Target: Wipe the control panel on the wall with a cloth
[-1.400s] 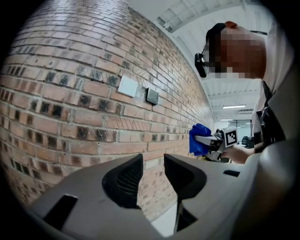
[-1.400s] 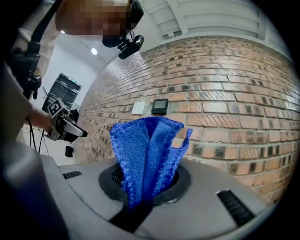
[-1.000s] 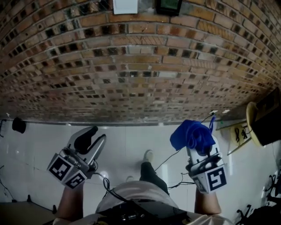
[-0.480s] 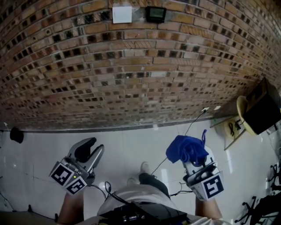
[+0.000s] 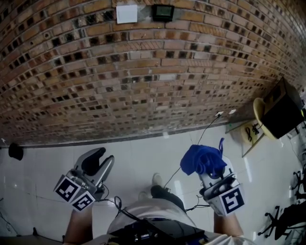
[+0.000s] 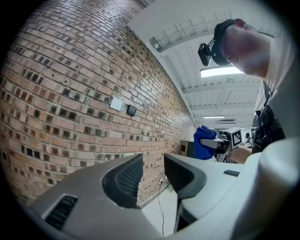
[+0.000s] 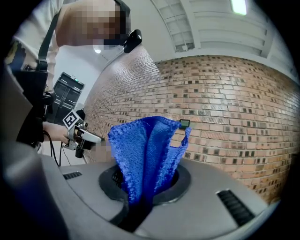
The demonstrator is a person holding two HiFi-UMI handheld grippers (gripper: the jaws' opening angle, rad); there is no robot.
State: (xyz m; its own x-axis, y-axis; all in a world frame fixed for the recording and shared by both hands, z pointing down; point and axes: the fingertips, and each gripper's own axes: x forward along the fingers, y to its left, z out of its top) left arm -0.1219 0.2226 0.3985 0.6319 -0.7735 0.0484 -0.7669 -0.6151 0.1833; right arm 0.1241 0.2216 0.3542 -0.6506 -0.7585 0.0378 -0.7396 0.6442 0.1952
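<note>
The right gripper (image 7: 145, 187) has its jaws clamped on a bright blue knitted cloth (image 7: 145, 150). The cloth stands up out of the claw in a loose fold, and in the head view it bunches over the tip of that gripper (image 5: 210, 168) as a blue mass (image 5: 203, 159). The left gripper (image 6: 152, 176) holds nothing. Its two grey jaws stand a narrow gap apart, with only wall and floor showing between them.

The small dark rectangular control panel (image 5: 162, 12) is mounted high on the red-brown brick wall (image 5: 143, 76), towards its upper edge. It sits just to the right of a white square plate (image 5: 126, 13). It is well apart from the cloth, and its face is too small to read. The right gripper view looks towards the panel (image 7: 184, 123), just past the cloth's upper corner.

Both grippers are held low over the white tiled floor (image 5: 138, 150), the left gripper (image 5: 95, 160) well apart from the right. A thin dark cable (image 5: 191, 155) runs across the tiles to the foot of the wall.
</note>
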